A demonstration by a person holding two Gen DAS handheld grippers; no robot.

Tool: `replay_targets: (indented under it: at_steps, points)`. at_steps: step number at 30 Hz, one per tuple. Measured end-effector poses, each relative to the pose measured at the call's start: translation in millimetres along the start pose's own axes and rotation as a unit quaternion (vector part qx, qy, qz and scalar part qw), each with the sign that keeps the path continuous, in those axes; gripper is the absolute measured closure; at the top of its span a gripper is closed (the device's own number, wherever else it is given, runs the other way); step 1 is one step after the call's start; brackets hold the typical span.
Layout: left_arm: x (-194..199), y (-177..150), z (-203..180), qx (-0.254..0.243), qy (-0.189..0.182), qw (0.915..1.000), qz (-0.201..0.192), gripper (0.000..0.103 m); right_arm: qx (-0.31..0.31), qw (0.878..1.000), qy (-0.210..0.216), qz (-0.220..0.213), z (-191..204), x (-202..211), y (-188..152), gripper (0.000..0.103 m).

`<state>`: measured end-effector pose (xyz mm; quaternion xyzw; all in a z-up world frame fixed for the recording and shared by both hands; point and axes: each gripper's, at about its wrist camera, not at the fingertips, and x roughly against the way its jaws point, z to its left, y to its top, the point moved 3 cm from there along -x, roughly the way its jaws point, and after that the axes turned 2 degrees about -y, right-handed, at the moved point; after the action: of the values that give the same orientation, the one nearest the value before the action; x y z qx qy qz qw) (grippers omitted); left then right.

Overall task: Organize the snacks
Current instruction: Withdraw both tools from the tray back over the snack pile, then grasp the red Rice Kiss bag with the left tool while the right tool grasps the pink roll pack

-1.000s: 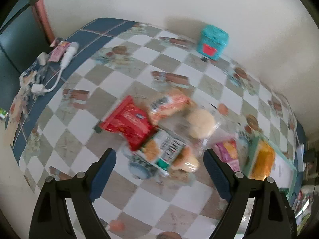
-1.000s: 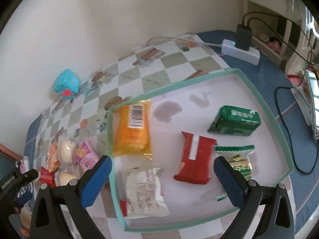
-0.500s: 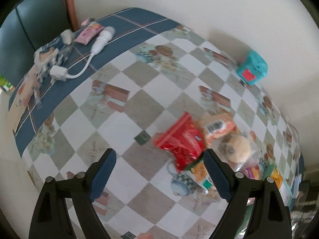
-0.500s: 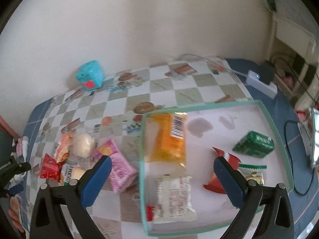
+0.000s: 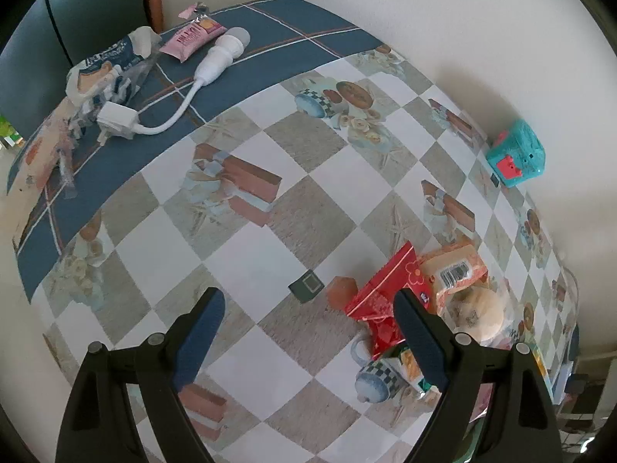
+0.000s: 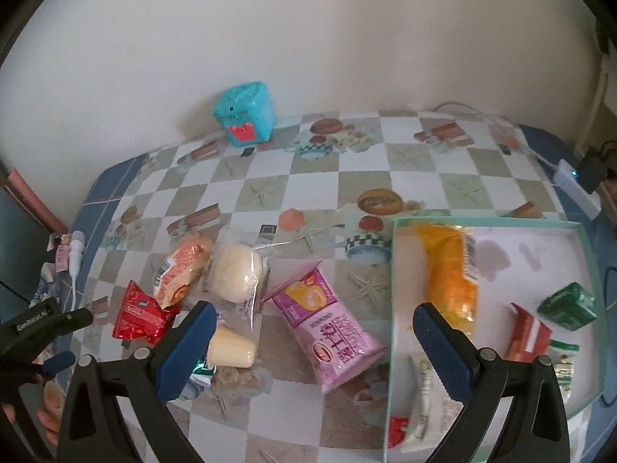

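Note:
Loose snacks lie in a pile on the checked tablecloth: a red packet (image 6: 140, 318) (image 5: 385, 297), an orange-white packet (image 6: 183, 266) (image 5: 453, 270), a wrapped round bun (image 6: 237, 272), a pale yellow cake (image 6: 231, 351) and a pink packet (image 6: 331, 332). To the right, a green-rimmed tray (image 6: 489, 220) holds an orange packet (image 6: 449, 274), a green box (image 6: 568, 305) and other packets. My right gripper (image 6: 313, 310) is open above the pink packet, not touching it. My left gripper (image 5: 306, 301) is open over bare cloth, its right finger beside the red packet.
A teal toy box (image 6: 246, 117) (image 5: 516, 158) stands against the wall. A white charger with cable (image 5: 216, 58), a pink sachet (image 5: 193, 36) and crumpled wrappers lie at the table's far left end. A white power strip (image 6: 578, 187) sits behind the tray.
Both grippers have swung left. The right one moved off the tray to above the pink packet. The left one moved off the pile, which now lies by its right finger.

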<state>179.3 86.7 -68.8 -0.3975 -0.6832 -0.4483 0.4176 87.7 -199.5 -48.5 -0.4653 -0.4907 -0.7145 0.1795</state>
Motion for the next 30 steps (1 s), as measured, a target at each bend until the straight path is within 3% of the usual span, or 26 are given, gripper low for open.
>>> replay_targets:
  at_steps: [16,28,30]
  points:
    - [-47.7,1.4,-38.0,-0.014,-0.054,0.9976,0.042,0.014,0.043,0.998,-0.024,0.040,13.0,-41.7,-8.1,0.005]
    - [-75.0,-2.8,-60.5,-0.036,-0.030,0.9971,0.060,0.014,0.073,0.995,-0.033,0.059,18.4,-60.2,-18.8,0.015]
    - [-76.8,-3.8,-60.6,-0.037,-0.021,0.9972,0.062,0.014,0.071,0.995,-0.036,0.066,15.9,-63.7,-20.6,0.021]
